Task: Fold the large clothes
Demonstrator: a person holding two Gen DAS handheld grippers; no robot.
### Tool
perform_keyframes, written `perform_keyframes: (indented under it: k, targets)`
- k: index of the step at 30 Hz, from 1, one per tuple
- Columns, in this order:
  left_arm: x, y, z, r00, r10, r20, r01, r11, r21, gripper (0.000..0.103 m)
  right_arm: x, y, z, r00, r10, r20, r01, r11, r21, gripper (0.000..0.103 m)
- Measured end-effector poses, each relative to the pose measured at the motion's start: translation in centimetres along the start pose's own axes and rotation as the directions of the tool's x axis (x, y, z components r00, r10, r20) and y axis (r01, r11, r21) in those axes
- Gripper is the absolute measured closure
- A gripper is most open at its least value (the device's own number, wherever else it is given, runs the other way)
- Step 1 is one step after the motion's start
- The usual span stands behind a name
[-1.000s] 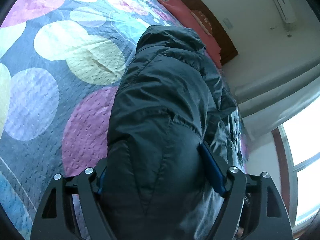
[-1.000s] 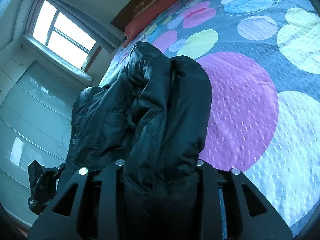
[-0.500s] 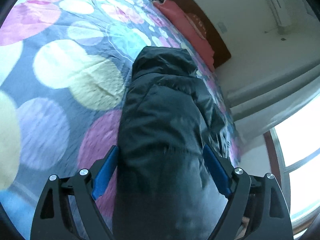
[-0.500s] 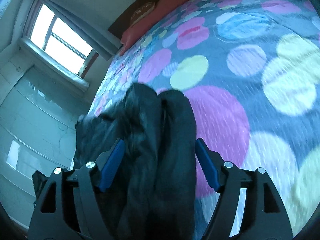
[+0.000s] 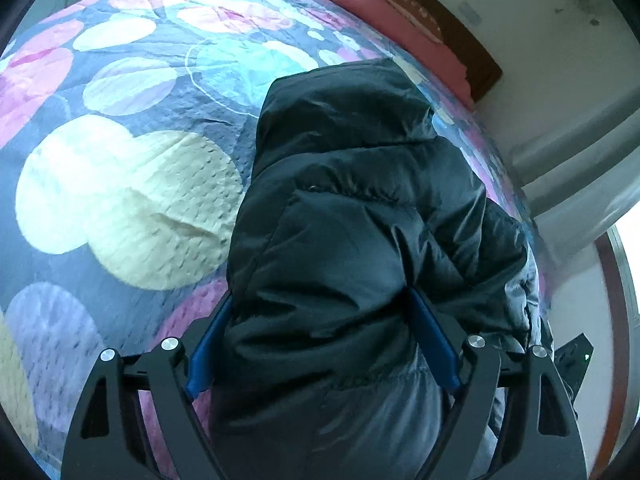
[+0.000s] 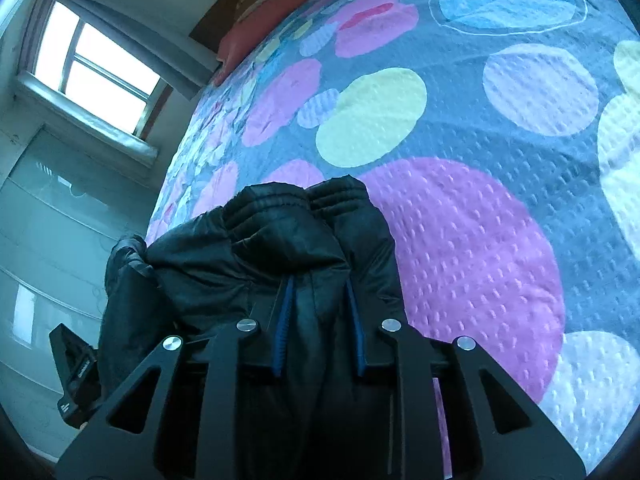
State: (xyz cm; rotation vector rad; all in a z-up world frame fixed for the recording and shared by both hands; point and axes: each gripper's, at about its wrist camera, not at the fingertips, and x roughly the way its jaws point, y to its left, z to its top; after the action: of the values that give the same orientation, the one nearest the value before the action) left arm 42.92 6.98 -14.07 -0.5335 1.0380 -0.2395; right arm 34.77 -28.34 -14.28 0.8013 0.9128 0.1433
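The puffy black jacket (image 5: pixel 360 240) lies bunched on the bed (image 5: pixel 128 184), the left claw (image 5: pixel 320 344) spread wide around its bulk, the right claw (image 6: pixel 320 336), jaws just closing, pinching a slippery fold that may slide free and undo the fold

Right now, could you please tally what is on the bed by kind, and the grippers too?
Black puffer jacket: 1
Spotted bedspread: 1
Red pillow: 1
Grippers: 2, the left gripper wide around a thick fold of the jacket, the right gripper having just closed on a fold
Total: 5
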Motion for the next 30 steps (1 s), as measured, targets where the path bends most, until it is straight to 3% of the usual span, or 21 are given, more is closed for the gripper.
perform_keyframes:
  k: [4,6,9,16,18,20,25,30]
  targets:
    - [-1.9,0.2,-0.2,0.999,-0.047,-0.006,0.047,0.999,0.010,0.021,-2.3,-0.1,-1.0,1.000,0.025,0.014,-0.025,1.000,0.008,0.065]
    - [-3.4,0.7,-0.9,0.997,-0.077,0.013,0.077,0.997,-0.007,0.021,-3.8,-0.2,-2.1,0.999,0.040,0.028,-0.040,0.999,0.006,0.036]
    - [-5.4,1.4,-2.9,0.994,-0.105,0.035,0.106,0.994,-0.009,0.020,-5.5,-0.2,-4.2,1.000,0.018,0.018,-0.018,1.000,-0.019,0.029]
    - [-6.8,3.4,-8.1,0.982,-0.189,0.018,0.190,0.979,-0.074,0.017,-6.2,-1.2,-8.5,0.996,0.060,-0.072,-0.057,0.997,0.050,0.029]
    - [-6.4,3.5,-8.5,0.980,-0.198,0.016,0.198,0.977,-0.076,0.017,-6.2,-1.5,-9.0,0.994,0.072,-0.084,-0.067,0.996,0.054,0.053]
    - [-6.1,3.4,-8.5,0.979,-0.203,0.010,0.203,0.977,-0.072,0.024,-6.3,-1.8,-9.2,0.994,0.068,-0.085,-0.062,0.996,0.066,0.060]
    - [-5.7,1.9,-8.8,0.991,-0.128,0.035,0.128,0.992,-0.003,0.028,-6.0,-2.6,-9.7,0.993,0.085,-0.078,-0.079,0.994,0.071,0.067]
    - [-5.4,1.9,-9.0,0.992,-0.120,0.049,0.120,0.993,-0.001,0.029,-6.0,-2.6,-10.1,0.994,0.084,-0.067,-0.080,0.995,0.063,0.068]
